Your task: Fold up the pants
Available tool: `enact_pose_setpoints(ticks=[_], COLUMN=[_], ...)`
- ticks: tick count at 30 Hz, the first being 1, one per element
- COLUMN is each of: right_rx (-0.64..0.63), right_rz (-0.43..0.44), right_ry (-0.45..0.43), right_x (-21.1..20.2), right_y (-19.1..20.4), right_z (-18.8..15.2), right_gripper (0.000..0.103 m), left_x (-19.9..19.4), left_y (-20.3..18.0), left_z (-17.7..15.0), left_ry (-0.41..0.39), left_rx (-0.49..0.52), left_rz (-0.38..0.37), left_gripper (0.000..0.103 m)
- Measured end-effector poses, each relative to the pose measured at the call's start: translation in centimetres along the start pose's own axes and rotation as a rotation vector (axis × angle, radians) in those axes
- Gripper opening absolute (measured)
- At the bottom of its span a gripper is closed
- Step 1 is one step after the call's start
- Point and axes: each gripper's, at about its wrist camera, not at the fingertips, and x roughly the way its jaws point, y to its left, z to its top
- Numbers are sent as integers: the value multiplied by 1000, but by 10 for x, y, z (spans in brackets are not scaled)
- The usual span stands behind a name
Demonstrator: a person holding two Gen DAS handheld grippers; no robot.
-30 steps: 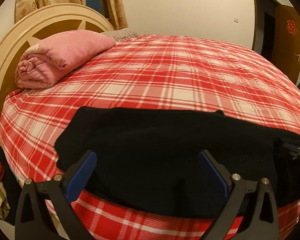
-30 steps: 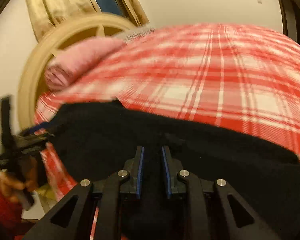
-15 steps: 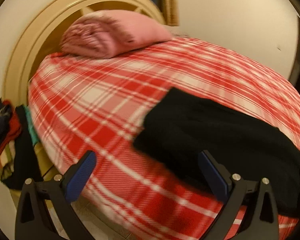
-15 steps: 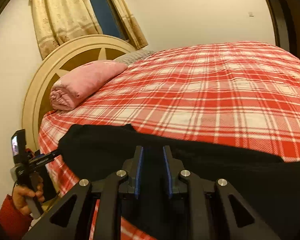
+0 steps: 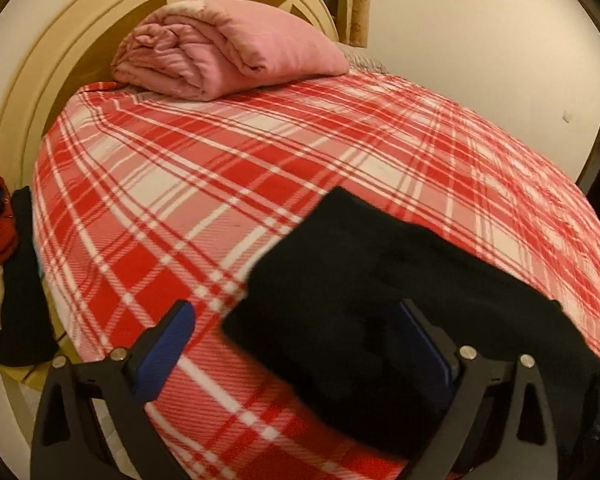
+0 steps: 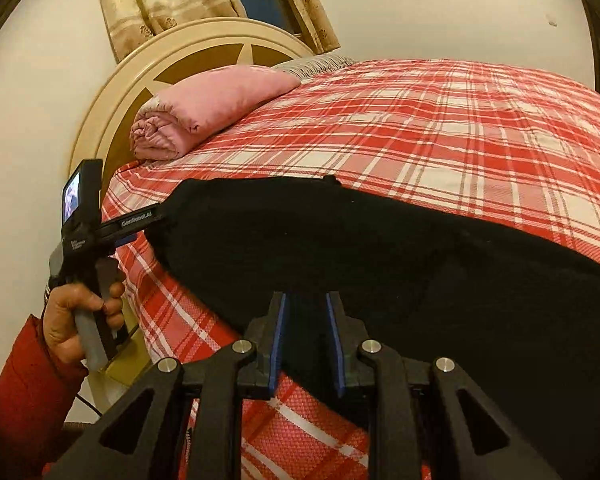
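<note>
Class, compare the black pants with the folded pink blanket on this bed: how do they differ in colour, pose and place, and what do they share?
1. The pants are black; the blanket is pink.
2. The pants lie spread fairly flat; the blanket is folded into a thick bundle.
3. The pants lie at the near edge by both grippers; the blanket lies against the headboard.
Both are soft cloth lying on the red plaid bedspread.

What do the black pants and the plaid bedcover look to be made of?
Black pants: soft matte knit or fleece, probably; light-absorbing, with a fuzzy edge and limp drape. Plaid bedcover: woven cotton-like cloth, apparently; matte, with fine weave texture showing in the red squares.
</note>
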Motion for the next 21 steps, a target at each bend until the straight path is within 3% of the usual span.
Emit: enact_pose_setpoints(ticks=[3,8,14,17,21], right_rx=[-4,0,-18,1,18], right_rz=[0,21,19,13,10], right_ry=[-7,10,13,10,22], right_x=[-1,5,4,3,6], right_y=[1,5,9,4,1], right_z=[2,2,2,3,3], right_gripper=[21,21,21,21,21], left_x=[-18,-42,-21,-10,-15], left_y=[6,26,27,25,16], left_z=[-1,-16,-15,-14,-10], left_ry=[-30,-45,28,95,55], left_rx=[-23,-135,-249,-342,-322], left_rz=[-56,-245,-406,-536,-577], left_gripper=[99,99,98,92,92])
